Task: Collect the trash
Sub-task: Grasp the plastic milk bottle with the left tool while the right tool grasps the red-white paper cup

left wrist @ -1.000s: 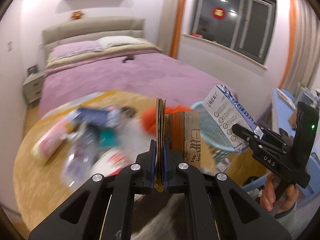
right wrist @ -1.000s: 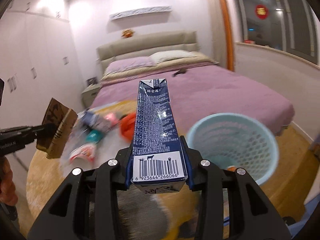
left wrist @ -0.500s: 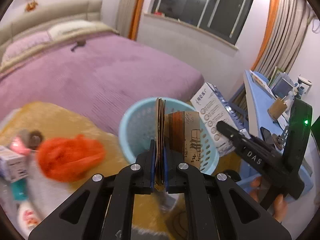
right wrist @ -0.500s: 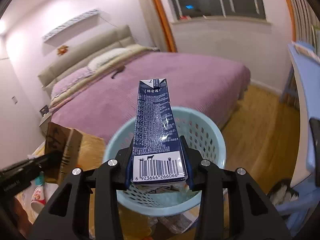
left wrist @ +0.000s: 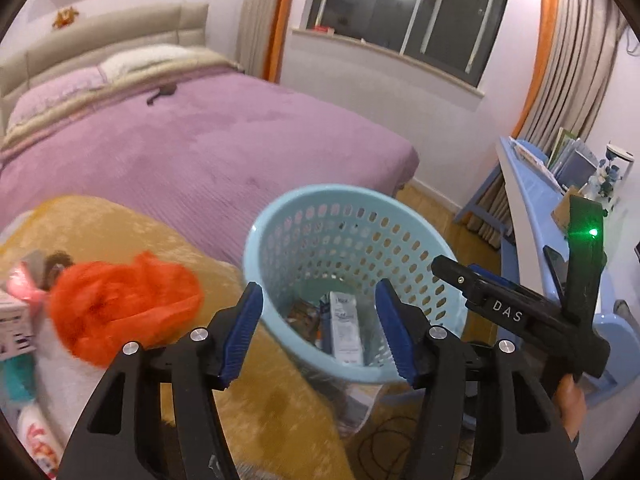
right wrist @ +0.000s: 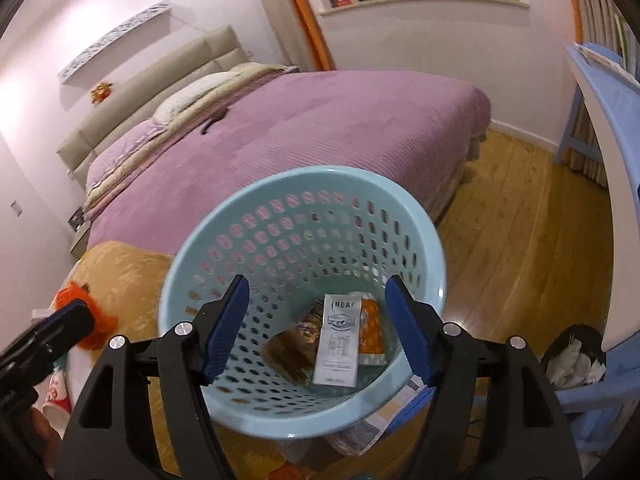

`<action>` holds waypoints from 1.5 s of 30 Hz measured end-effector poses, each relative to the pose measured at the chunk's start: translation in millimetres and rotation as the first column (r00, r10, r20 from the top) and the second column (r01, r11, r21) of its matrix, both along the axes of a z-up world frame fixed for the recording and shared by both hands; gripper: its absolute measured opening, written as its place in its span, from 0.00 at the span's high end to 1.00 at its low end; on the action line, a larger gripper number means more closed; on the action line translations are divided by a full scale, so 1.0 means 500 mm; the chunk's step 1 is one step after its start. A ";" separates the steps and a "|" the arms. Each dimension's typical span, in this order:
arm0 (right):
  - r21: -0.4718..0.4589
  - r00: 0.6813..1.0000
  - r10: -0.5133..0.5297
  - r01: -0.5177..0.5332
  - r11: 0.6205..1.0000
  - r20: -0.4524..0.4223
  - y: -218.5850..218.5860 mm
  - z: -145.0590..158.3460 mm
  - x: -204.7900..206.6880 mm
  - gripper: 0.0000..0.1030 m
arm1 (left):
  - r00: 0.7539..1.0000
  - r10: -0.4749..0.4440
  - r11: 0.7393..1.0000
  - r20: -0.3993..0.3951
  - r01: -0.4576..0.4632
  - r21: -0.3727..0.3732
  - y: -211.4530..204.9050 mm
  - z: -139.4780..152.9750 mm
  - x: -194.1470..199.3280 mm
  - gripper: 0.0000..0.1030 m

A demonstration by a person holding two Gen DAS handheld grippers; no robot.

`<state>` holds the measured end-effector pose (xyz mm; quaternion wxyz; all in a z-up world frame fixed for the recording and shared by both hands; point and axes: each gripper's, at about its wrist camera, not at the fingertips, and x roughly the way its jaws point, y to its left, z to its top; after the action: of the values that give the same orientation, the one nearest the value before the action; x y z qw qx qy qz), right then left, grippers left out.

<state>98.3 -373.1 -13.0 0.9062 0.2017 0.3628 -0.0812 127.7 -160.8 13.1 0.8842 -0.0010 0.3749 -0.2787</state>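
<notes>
- Right wrist view: the basket (right wrist: 424, 236) is a round, pale blue plastic bin with rows of oval holes through its wall and a smooth rolled rim; it stands on the floor at the foot of the purple bed (right wrist: 320, 128).
- On the bottom of the basket lies a tall white carton (right wrist: 338, 340), flat on its side, with small dark print and an emblem near its top end; the characters are too small to read.
- Touching the carton on one side is a brown cardboard piece (right wrist: 290, 346), and on the other an orange packet (right wrist: 372, 328) with a pale patterned edge.
- The right gripper (right wrist: 318, 320) hangs above the basket mouth; its jaws have just been opening, the blue pads stand wide apart and nothing is between them.
- Left wrist view: the left gripper (left wrist: 320, 334) is also over the basket (left wrist: 280, 236); its jaws have just been opening, stand apart and are empty.
- Here the carton (left wrist: 346, 328) shows inside the basket between the blue pads.
- Beside the basket, on the yellow table (left wrist: 132, 224), lies a crumpled orange bag (left wrist: 120, 308) and other blurred wrappers.
- The right gripper (left wrist: 460, 276) appears beside the basket, its black body marked "DAS", with a green light lit above.
</notes>
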 end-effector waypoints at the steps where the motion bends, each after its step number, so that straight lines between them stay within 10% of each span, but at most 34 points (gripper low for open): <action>1: -0.005 1.000 0.016 -0.016 1.000 0.011 0.011 0.010 -0.004 0.35 | 1.000 0.001 1.000 0.010 -0.001 -0.006 0.006 0.009 -0.005 0.45; 9: -0.091 0.960 0.230 -0.218 0.972 0.161 0.183 0.108 -0.040 0.35 | 0.985 0.140 0.989 0.099 -0.135 -0.052 0.162 0.075 -0.093 0.38; 18: -0.138 0.841 0.490 -0.470 0.872 0.228 0.432 0.136 -0.060 0.35 | 0.908 0.395 0.918 0.140 -0.395 -0.029 0.435 0.103 -0.143 0.35; 26: -0.109 0.738 0.642 -0.635 0.765 0.208 0.596 0.098 -0.093 0.34 | 0.892 0.452 0.889 0.026 -0.453 0.072 0.556 0.035 -0.144 0.27; 45: -0.044 0.640 0.762 -0.762 0.646 0.100 0.675 0.010 -0.100 0.34 | 0.873 0.441 0.891 -0.207 -0.453 -0.011 0.622 -0.092 -0.070 0.39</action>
<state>48.5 -35.8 -8.2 0.8744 0.0354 0.3637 0.3194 92.6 150.2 -32.8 0.8822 -0.1415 0.4425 -0.0762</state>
